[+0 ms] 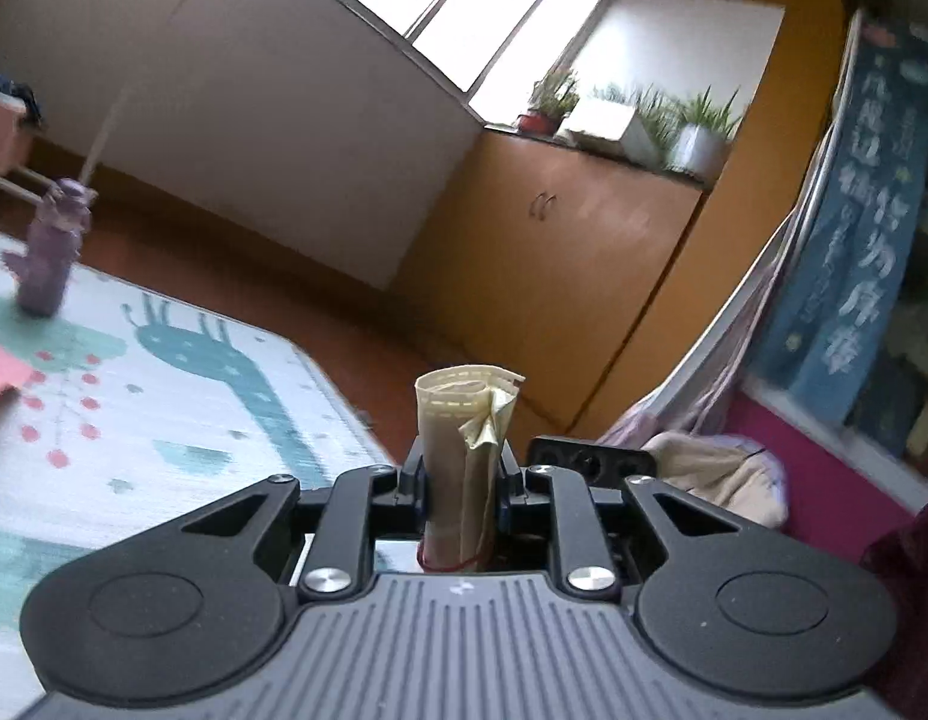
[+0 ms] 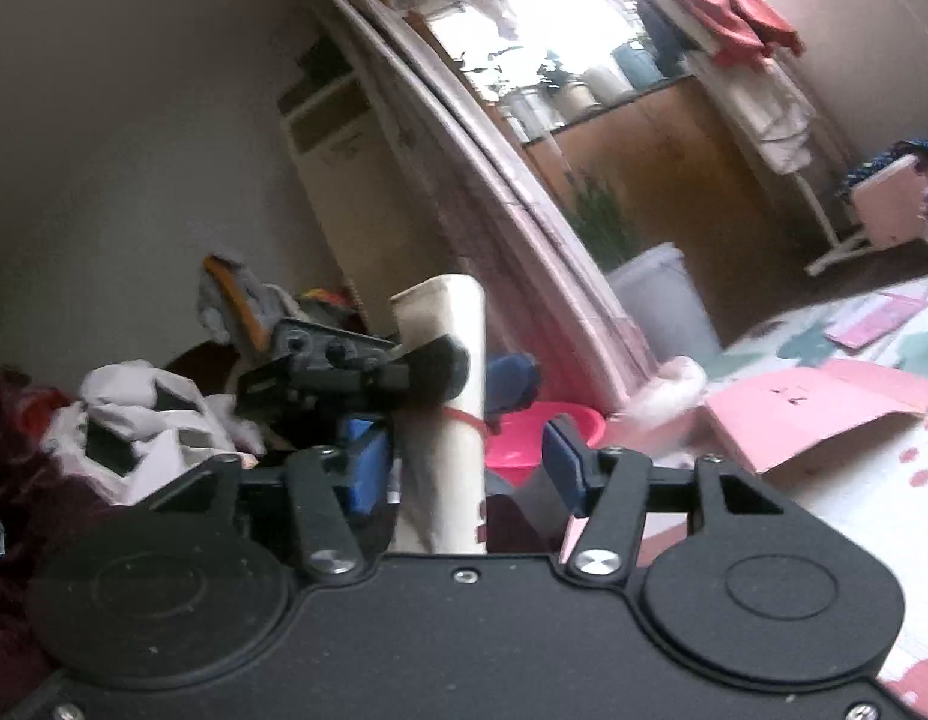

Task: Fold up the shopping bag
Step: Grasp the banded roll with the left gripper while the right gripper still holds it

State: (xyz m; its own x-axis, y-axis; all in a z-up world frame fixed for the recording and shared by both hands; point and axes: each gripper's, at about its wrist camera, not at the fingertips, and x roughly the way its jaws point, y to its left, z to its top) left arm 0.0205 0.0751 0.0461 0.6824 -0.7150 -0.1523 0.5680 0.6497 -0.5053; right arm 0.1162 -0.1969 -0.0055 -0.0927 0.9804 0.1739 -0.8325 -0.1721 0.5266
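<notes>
The shopping bag (image 1: 461, 468) is already rolled into a tight beige cylinder, with a red band (image 1: 452, 564) looped round its lower part, so by my reckoning the folding itself is essentially finished and what remains is to let go cleanly and set the bundle down somewhere. The left claw (image 1: 461, 480) is closed narrowly on the roll, its black fingers pressing both sides, and the roll stands up out of it with the stitched top edge spiralled and one crumpled flap poking out. In the right wrist view the same roll (image 2: 446, 420) rises between the blue pads (image 2: 368, 468) of the right claw (image 2: 464, 468); these stand parted, the near pad close beside or perhaps just touching the roll, the other well clear, so this claw has no hold on it. The left claw's black fingers cross the roll higher up in that view, just above the red band. As for containers, a pink basin (image 2: 524, 432) sits behind the roll, its inside hidden, and a pale bin (image 2: 662, 300) stands by the wall, contents unseen. A purple bottle (image 1: 50, 246) stands on the patterned play mat (image 1: 194, 372), well away from the bag, and pink cardboard (image 2: 812, 414) lies flat on that mat.
</notes>
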